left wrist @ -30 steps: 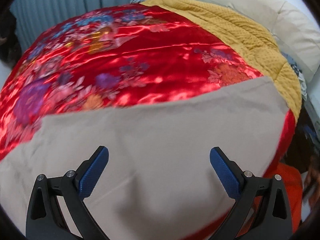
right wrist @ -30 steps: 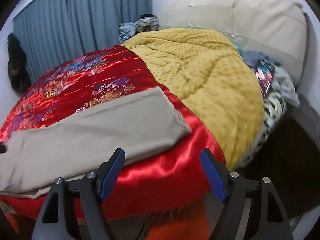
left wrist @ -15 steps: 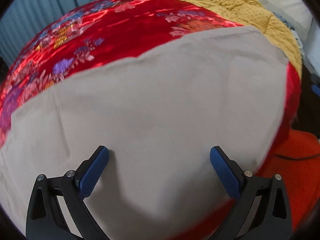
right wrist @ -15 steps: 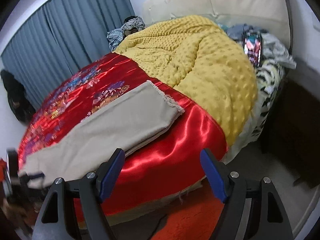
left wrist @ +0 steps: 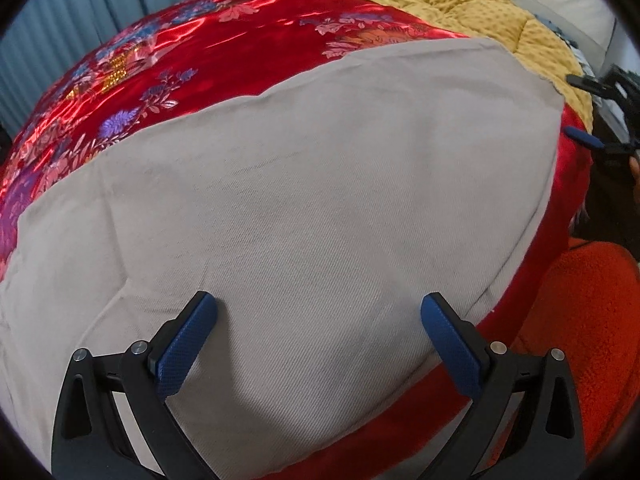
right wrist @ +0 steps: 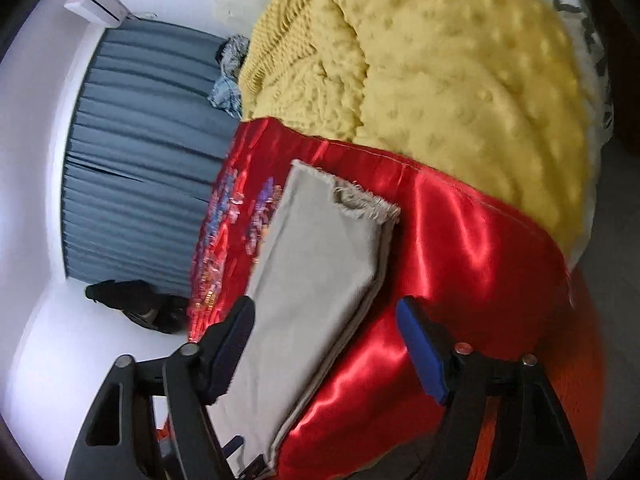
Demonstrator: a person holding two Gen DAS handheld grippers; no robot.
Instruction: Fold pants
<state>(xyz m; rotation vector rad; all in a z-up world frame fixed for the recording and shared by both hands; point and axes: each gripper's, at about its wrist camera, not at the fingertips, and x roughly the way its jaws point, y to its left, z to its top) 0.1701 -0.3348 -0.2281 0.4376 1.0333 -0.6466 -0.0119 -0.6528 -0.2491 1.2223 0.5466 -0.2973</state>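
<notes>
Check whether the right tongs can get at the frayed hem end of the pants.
Probably yes: the right tongs, closing but still empty, face the pants, and nothing lies over the frayed hem.

The pants (left wrist: 304,216) run past the left wrist view's left and bottom edges, so their full length is unseen. In the right wrist view motion blur smears the floral pattern of the red quilt (right wrist: 472,248). The dark heap (right wrist: 132,304) by the curtain (right wrist: 136,176) is perhaps clothing.

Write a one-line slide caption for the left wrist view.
Open left gripper poised above beige pants spread across a red floral satin bedspread.
</notes>
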